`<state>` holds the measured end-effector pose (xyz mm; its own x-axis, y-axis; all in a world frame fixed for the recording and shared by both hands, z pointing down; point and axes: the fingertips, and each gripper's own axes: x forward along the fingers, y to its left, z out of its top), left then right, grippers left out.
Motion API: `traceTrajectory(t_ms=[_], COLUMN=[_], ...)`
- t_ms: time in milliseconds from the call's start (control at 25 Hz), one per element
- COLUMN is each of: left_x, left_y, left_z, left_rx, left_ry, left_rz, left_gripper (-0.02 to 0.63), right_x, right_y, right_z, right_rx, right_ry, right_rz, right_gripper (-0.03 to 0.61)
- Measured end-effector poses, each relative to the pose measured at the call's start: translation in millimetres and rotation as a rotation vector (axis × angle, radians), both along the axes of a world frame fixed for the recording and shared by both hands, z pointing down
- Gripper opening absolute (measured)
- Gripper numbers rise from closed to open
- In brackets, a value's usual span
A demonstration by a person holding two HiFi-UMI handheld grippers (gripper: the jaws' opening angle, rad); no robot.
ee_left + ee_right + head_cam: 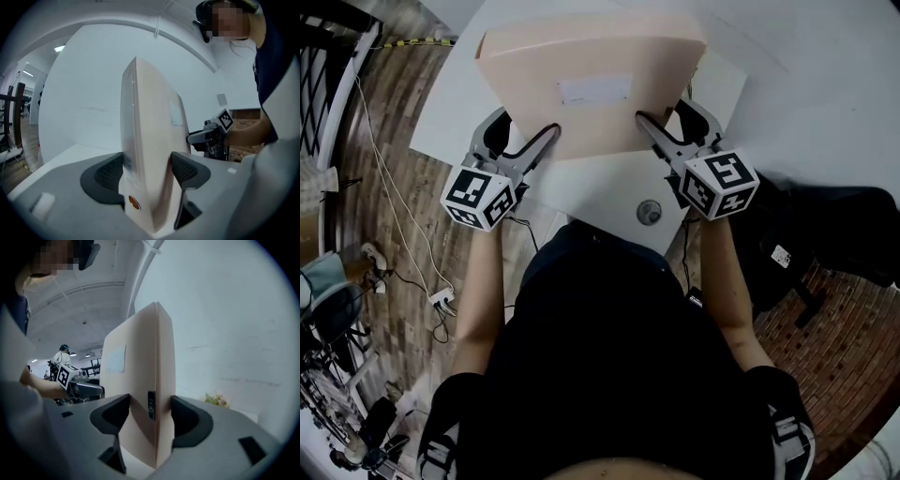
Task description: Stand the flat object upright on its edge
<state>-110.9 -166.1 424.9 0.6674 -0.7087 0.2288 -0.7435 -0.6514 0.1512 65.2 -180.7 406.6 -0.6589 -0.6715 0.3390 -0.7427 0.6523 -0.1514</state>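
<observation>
Left claw (147,171), right claw (150,414) clamp upright box (591,94).

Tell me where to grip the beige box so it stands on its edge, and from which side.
Grip the two side edges low down, one gripper coming in from each side with its jaws across the thin thickness. The beige box is broad and slim and stands near upright on the white table, so its wide faces probably give nothing to clamp. The left gripper and right gripper grip it this way.
</observation>
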Motion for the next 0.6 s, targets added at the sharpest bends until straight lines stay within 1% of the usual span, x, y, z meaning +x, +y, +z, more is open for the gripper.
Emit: traceTrajectory(t_ms=[160, 360, 440, 600], left_x=[0, 1, 2, 2], left_y=[2, 4, 8, 12], left_z=[2, 17, 23, 40], left_rx=[0.034, 0.043, 0.040, 0.021], left_ry=[-0.056, -0.113, -0.136, -0.182], left_rz=[0.000, 0.005, 0.008, 0.014], left_gripper=[0.330, 0.328, 0.327, 0.325], right_x=[-1, 0, 1, 1], right_y=[3, 8, 12, 18], right_z=[2, 16, 23, 41], right_rx=[0.057, 0.096, 0.102, 0.082], right_ry=[0.029, 0.047, 0.059, 0.086], right_rz=[-0.004, 0.009, 0.012, 0.013], right_gripper=[0.285, 0.282, 0.282, 0.279])
